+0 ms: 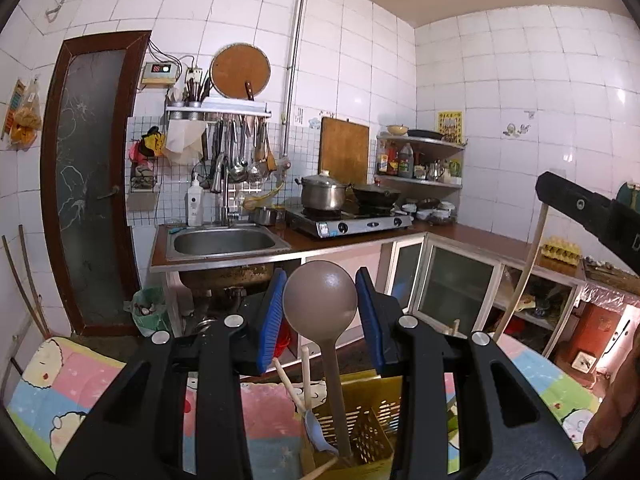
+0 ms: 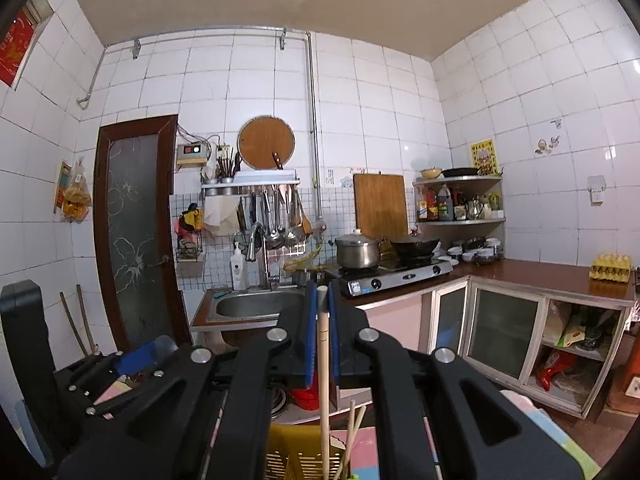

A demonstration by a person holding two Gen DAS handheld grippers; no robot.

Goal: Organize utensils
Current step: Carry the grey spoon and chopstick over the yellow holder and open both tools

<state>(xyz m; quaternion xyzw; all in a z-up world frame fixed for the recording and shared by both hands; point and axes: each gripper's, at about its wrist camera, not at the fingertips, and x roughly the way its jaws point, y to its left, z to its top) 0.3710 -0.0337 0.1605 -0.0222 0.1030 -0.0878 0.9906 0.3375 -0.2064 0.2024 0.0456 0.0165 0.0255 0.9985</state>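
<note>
On my left gripper (image 1: 320, 316) the blue-padded jaws stand apart, and a grey-brown ladle (image 1: 320, 300) rises between them with its round bowl up; I see a gap on either side of the bowl, so the pads are not pressing it. Its handle runs down into a yellow slotted utensil basket (image 1: 368, 432) just below the jaws, where a light blue spoon (image 1: 316, 428) and some pale chopsticks (image 1: 294, 388) also stand or lean. On my right gripper (image 2: 322, 320) the jaws are nearly together and clamp a pale wooden stick (image 2: 323, 360), which hangs straight down from the pads toward the same yellow basket (image 2: 296, 456); more thin chopsticks (image 2: 354, 424) lean there beside it. The basket sits on a cartoon-print cloth (image 1: 80, 380) in pink, blue and green. From the left view, the right tool shows at the far right edge with its stick slanting down. Beyond both grippers lies the kitchen counter with a steel sink (image 1: 226, 242), a gas stove (image 1: 352, 224) carrying a lidded pot (image 1: 323, 192) and a dark wok (image 1: 376, 196), and an egg tray (image 2: 612, 266) well apart along the right counter.
</note>
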